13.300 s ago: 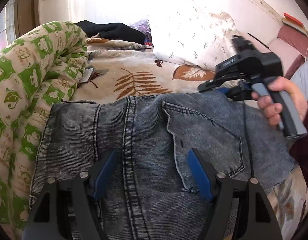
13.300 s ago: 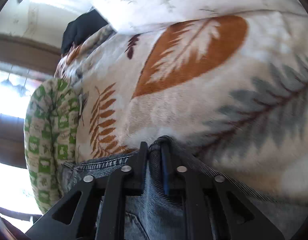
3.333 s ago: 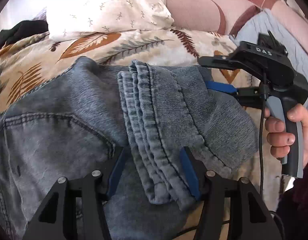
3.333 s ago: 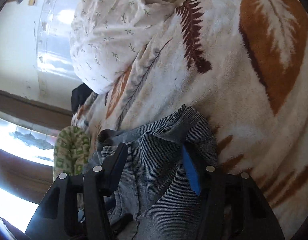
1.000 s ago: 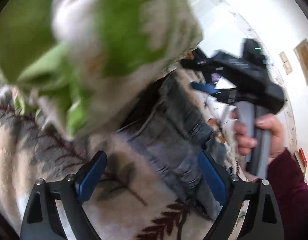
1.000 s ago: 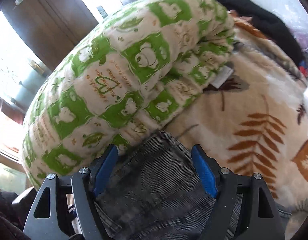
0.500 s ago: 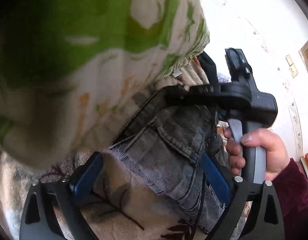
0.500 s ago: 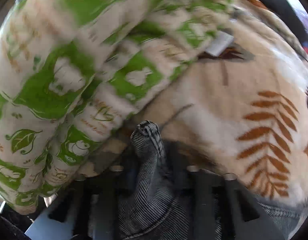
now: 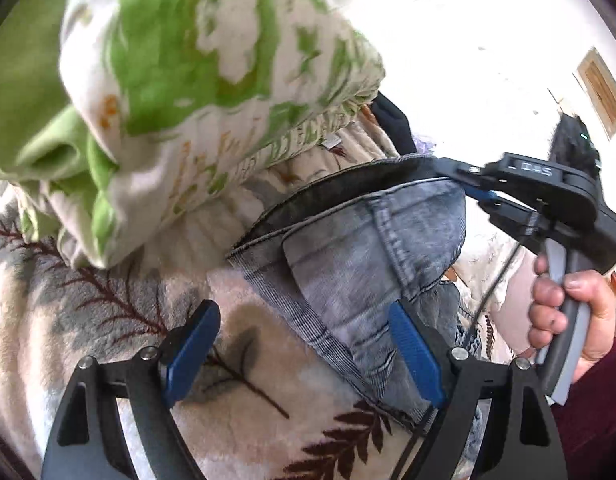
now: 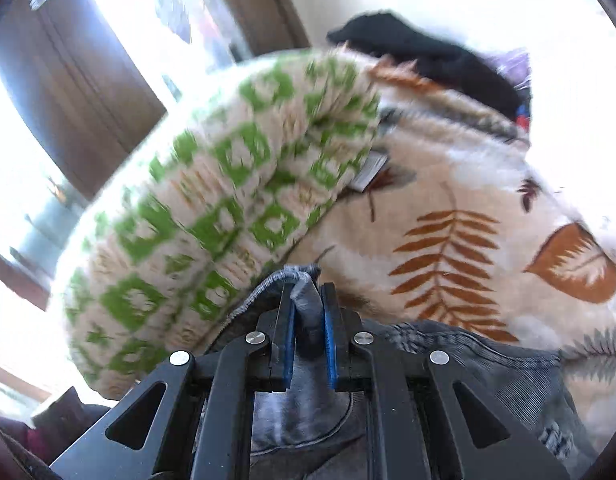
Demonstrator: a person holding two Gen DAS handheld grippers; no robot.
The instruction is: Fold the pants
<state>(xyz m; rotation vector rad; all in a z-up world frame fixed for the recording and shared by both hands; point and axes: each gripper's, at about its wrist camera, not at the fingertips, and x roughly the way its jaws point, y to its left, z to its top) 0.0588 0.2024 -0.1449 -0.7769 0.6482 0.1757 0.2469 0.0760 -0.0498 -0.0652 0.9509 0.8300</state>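
The grey denim pants (image 9: pixel 360 264) lie on a leaf-print blanket (image 9: pixel 107 320). In the left wrist view my right gripper (image 9: pixel 468 184) is shut on the waistband end and holds it raised off the blanket. In the right wrist view its blue pads pinch a fold of the pants (image 10: pixel 305 300). My left gripper (image 9: pixel 303 344) is open and empty, low over the blanket, with the near edge of the pants between its fingers.
A rolled green-and-cream quilt (image 9: pixel 179 80) lies right beside the pants on the left; it also shows in the right wrist view (image 10: pixel 211 216). A black garment (image 10: pixel 428 56) lies at the far end of the bed. A window is behind the quilt.
My right gripper closed on the waistband end beside the quilt and has lifted it. My left gripper stayed open and shifted a little.
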